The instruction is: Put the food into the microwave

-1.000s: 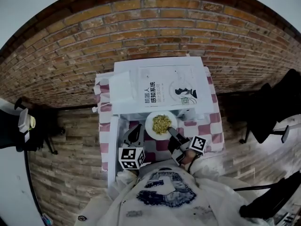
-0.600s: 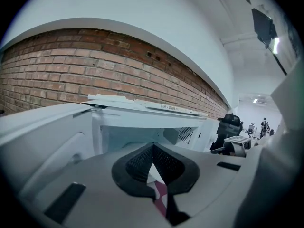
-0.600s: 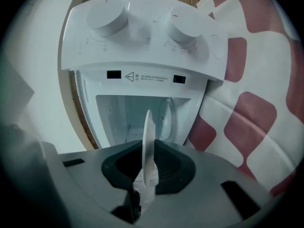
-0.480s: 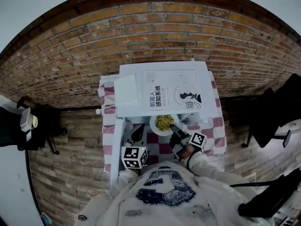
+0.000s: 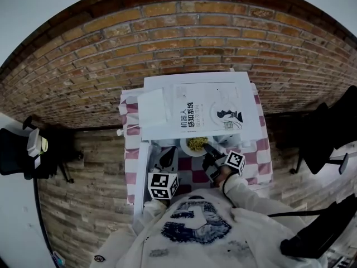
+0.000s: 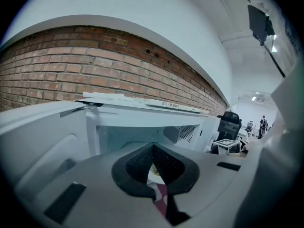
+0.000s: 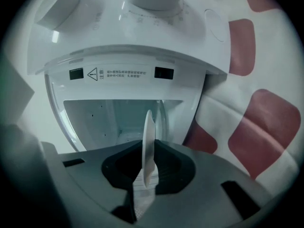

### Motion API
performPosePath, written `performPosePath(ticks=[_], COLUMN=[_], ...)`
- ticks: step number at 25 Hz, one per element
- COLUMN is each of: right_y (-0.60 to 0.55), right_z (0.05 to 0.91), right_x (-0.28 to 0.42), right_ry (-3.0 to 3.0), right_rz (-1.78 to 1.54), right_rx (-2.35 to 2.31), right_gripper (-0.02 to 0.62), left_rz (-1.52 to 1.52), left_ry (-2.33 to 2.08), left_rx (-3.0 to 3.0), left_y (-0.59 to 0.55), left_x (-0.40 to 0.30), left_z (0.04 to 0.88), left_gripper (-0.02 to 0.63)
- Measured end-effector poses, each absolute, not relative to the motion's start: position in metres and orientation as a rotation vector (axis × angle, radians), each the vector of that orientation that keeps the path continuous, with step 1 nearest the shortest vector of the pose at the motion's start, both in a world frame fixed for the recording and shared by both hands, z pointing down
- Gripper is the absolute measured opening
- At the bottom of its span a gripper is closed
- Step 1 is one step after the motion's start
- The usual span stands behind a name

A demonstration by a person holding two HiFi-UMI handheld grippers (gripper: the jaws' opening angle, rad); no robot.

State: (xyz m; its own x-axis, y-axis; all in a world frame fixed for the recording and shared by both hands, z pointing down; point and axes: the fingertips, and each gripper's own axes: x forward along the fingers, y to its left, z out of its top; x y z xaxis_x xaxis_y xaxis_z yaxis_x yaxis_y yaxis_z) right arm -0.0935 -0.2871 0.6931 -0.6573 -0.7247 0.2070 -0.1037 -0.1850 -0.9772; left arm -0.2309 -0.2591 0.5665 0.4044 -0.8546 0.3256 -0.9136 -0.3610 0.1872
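1. One change matters: the plate (image 7: 148,137) with the food (image 5: 195,143) has gone forward, and its far part now lies under the top edge of the microwave (image 7: 118,56), at the mouth of the cavity.
2. One second ago the whole plate was in front of the microwave, well clear of that edge.
3. The right gripper (image 5: 208,149) has come closer to the microwave with it. Its pads pinch the near rim of the plate.
4. The left gripper (image 6: 153,148) has hardly moved. It waits in front of the microwave, beside the open door (image 6: 42,132). Its fingers are pressed together at the tips, with nothing between them.
5. We judge that the putting in is about half done: the plate must go deeper, then be set down and released.
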Motion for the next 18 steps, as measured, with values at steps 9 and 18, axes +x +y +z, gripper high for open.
performPosePath(ticks=[9,18], right_y=[-0.299,-0.31], right_z=[0.704,0.716], right_x=[-0.099,-0.101], right_ry=[1.641,1.614], right_rz=[-1.897,-1.92], right_rx=[-0.988,-1.05], right_gripper=[0.057,0.057], left_rz=[0.232,0.225], left_ry=[-1.519,-1.504], left_rx=[2.336,2.34], left_y=[-0.262,-0.264], left_x=[-0.232,-0.229], left_z=[0.565,0.565], left_gripper=[0.008,0.008])
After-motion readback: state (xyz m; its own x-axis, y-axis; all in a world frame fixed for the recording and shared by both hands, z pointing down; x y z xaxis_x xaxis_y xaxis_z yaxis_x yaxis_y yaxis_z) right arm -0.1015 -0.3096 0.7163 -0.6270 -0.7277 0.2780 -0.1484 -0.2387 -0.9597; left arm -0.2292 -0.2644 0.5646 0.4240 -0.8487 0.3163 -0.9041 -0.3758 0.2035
